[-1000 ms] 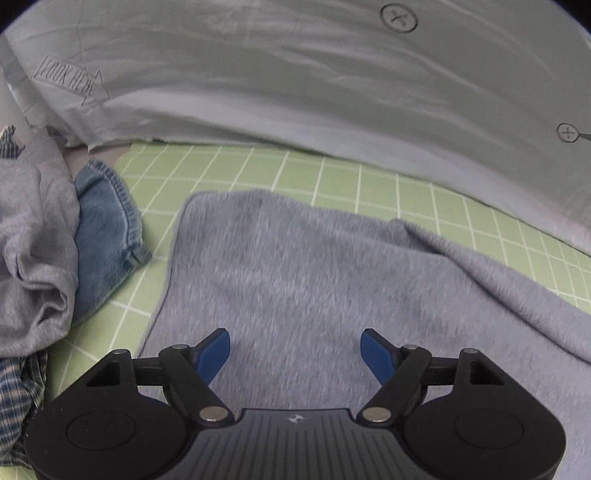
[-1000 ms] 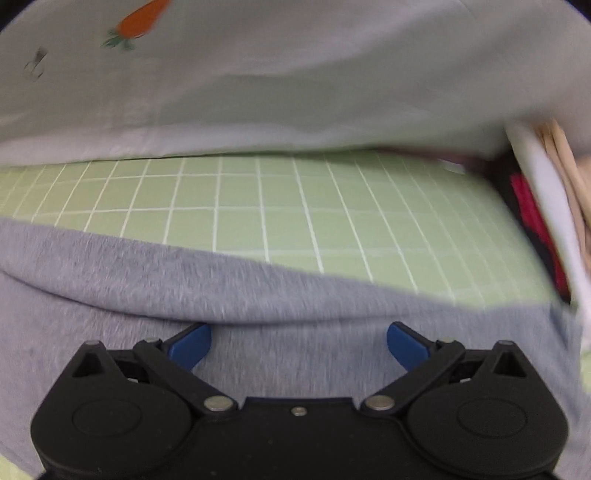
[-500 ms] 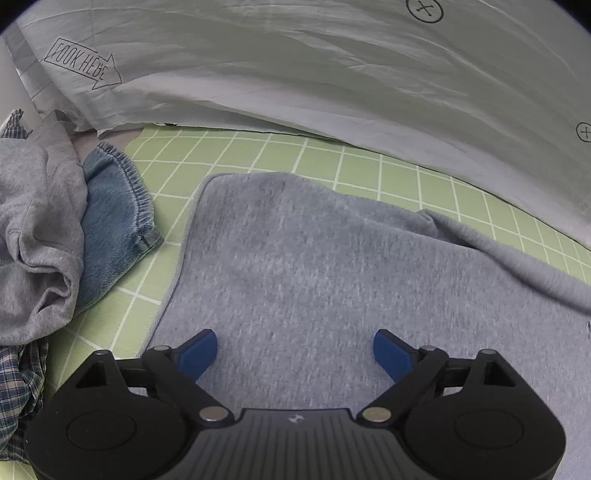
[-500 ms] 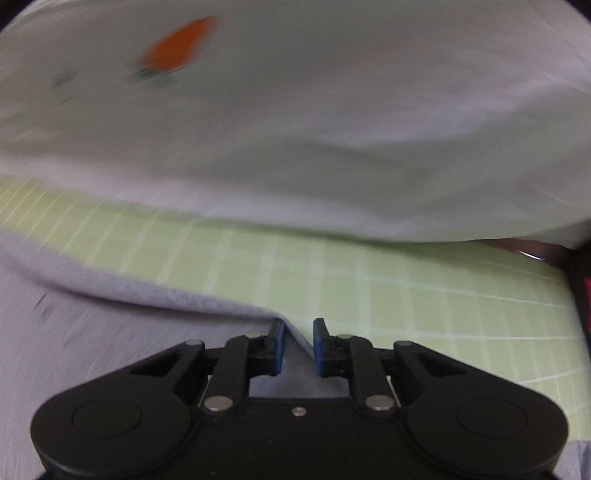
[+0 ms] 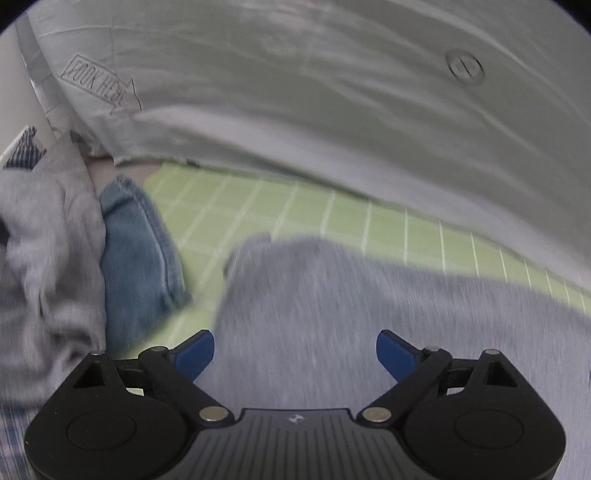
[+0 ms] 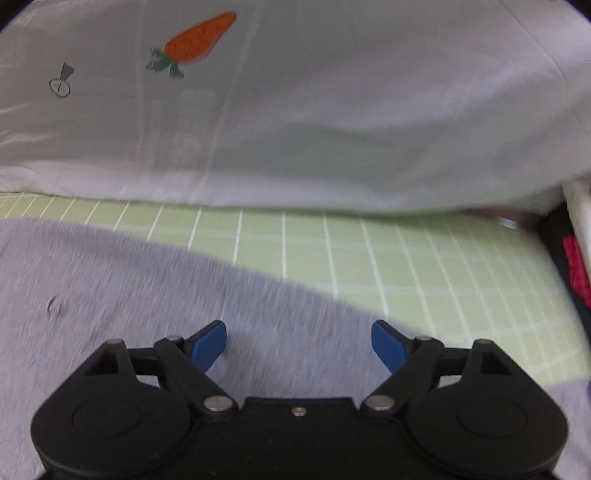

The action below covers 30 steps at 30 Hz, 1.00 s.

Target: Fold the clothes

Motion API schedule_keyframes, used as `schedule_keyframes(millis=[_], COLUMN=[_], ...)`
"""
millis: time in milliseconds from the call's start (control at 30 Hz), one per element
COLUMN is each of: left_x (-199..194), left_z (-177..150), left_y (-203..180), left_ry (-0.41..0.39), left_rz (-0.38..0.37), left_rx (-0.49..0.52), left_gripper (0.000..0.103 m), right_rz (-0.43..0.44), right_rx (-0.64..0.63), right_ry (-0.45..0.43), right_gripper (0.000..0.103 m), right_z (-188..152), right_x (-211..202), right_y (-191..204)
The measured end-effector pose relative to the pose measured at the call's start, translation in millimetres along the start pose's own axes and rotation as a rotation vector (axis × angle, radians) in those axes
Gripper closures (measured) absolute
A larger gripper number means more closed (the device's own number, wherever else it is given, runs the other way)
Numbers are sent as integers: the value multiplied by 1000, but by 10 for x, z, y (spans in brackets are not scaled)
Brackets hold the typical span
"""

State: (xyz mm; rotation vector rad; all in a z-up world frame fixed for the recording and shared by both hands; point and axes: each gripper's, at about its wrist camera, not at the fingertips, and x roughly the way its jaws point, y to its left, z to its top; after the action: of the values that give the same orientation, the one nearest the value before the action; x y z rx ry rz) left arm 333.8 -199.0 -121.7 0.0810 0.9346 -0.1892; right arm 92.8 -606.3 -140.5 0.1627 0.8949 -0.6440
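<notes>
Left gripper: blue-tipped fingers spread wide, nothing between them, over grey knit garment lying on green gridded cutting mat. Right gripper: likewise spread, empty, above same grey fabric; contact with cloth unclear, motion blur. Garment edges cut off by frame. Left side: blue denim piece beside crumpled grey cloth, partly hidden. Far: white printed sheet, orange carrot print.
</notes>
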Motion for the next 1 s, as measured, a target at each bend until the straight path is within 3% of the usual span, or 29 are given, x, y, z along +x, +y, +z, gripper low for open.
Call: schedule_keyframes(millis=[200, 300, 333, 367, 400, 433, 467, 567, 667, 700, 733, 767, 800, 1000], left_x=[321, 453, 483, 491, 481, 476, 466, 299, 115, 94, 89, 90, 69, -124], left_z=[328, 408, 420, 431, 440, 456, 476, 537, 597, 605, 612, 607, 555, 50], left_y=[183, 332, 374, 398, 412, 420, 427, 443, 473, 482, 488, 479, 464, 355], left_ry=[2, 14, 20, 18, 6, 1, -6, -120, -243, -259, -251, -223, -196, -44], left_rz=[-42, -71, -91, -102, -102, -108, -116, -122, -81, -42, -9, 11, 19, 46], left_rx=[-124, -257, -293, -307, -310, -306, -298, -268, -247, -251, -247, -235, -226, -211], left_gripper=[9, 16, 28, 32, 55, 90, 98, 98, 94, 76, 46, 34, 29, 28], right_rz=[-16, -36, -49, -62, -78, -88, -96, -98, -115, -121, -124, -124, -117, -75], right_rx=[30, 50, 59, 68, 79, 91, 104, 145, 142, 134, 128, 126, 127, 126], right_ry=[37, 37, 25, 13, -6, -20, -34, -66, -94, -98, -98, -95, -88, -39], right_gripper=[16, 16, 16, 16, 16, 16, 16, 16, 16, 16, 16, 16, 16, 16], right_z=[-190, -216, -204, -190, -168, -135, -102, -4, 55, 55, 51, 33, 7, -168], right_x=[-92, -142, -168, -194, -229, -260, -291, -363, -417, -432, -438, -447, -451, -474], right_y=[-14, -60, -72, -84, -93, -111, -130, -209, -246, -249, -248, -244, -233, -130])
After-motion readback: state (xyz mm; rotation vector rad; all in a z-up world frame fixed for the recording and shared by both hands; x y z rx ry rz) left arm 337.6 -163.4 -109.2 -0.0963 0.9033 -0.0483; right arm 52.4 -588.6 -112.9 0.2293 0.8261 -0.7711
